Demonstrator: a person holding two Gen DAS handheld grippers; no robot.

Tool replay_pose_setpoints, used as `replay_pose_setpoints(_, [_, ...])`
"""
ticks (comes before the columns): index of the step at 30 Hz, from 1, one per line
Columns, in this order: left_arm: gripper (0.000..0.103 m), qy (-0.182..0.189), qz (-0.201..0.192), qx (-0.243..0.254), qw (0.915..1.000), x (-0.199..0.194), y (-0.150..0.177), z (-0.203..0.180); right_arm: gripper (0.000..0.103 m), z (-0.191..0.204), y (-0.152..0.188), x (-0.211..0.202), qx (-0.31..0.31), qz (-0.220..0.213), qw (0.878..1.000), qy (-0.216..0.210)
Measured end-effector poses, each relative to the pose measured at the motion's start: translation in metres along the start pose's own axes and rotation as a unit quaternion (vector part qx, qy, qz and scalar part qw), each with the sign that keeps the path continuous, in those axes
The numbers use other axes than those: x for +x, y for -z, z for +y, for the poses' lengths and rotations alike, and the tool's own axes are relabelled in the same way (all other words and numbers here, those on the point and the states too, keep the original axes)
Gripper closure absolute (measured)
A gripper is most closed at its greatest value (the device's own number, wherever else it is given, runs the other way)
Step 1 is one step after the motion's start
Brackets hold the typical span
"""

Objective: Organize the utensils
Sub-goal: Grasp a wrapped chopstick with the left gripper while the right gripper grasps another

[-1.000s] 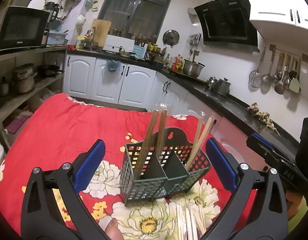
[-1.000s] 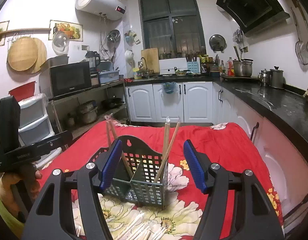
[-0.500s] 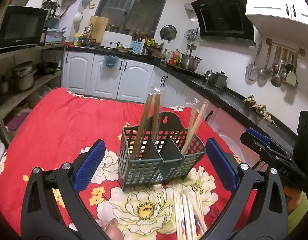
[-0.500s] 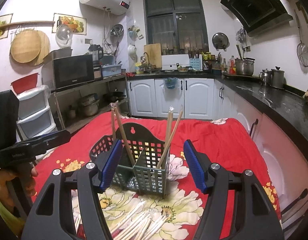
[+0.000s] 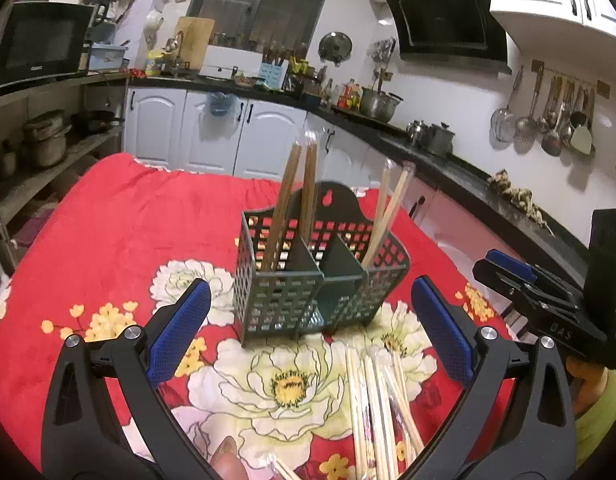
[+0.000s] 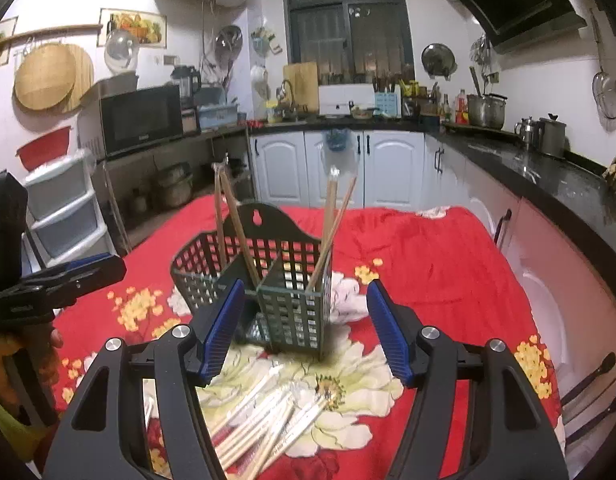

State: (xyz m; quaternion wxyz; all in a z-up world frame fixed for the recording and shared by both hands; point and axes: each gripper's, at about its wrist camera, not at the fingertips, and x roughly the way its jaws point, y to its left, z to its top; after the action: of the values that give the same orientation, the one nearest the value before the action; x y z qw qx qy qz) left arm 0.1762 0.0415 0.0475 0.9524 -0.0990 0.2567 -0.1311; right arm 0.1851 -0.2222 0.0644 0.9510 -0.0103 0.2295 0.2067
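A dark green slotted utensil holder stands on the red flowered tablecloth; it also shows in the right wrist view. Dark brown chopsticks lean in its left compartment, pale ones in its right. A pile of wrapped pale chopsticks lies on the cloth in front of it, also in the right wrist view. My left gripper is open and empty, just short of the holder. My right gripper is open and empty, its blue pads flanking the holder's near corner.
The right gripper's body shows at the right edge of the left wrist view; the left gripper's body at the left of the right wrist view. A black counter runs along the right. Shelves with a microwave stand left.
Both grippers have pulled back and tilted down a little, so the holder sits farther off and more of the loose chopstick pile is in view. Both stay open.
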Motion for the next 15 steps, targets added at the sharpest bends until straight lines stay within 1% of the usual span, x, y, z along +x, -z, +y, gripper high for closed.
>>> replay_pose_setpoints(3, [0.011, 0.0, 0.014, 0.003, 0.9999, 0.004, 0.008, -0.002, 0.051, -0.001, 0.008, 0.004, 0.0, 0.023, 1.0, -0.005])
replay_pose_setpoints(10, [0.012, -0.001, 0.061, 0.008, 0.9981, 0.016, 0.028, -0.003, 0.061, -0.001, 0.028, 0.017, -0.001, 0.074, 0.997, -0.017])
replay_pose_setpoints(11, [0.014, 0.0, 0.068, 0.01, 0.9976, 0.019, 0.032, -0.004, 0.064, 0.0, 0.033, 0.02, -0.003, 0.084, 0.996, -0.021])
replay_pose_setpoints(13, [0.027, 0.0, 0.086, 0.012, 0.9962, 0.025, 0.04, -0.005, 0.066, 0.002, 0.043, 0.028, -0.003, 0.108, 0.994, -0.03])
replay_pose_setpoints(14, [0.029, 0.003, 0.096, 0.012, 0.9953, 0.028, 0.043, -0.006, 0.067, 0.003, 0.048, 0.031, -0.002, 0.117, 0.993, -0.032])
replay_pose_setpoints(15, [0.035, 0.01, 0.113, 0.01, 0.9934, 0.034, 0.049, -0.006, 0.068, 0.004, 0.055, 0.037, 0.0, 0.133, 0.99, -0.038])
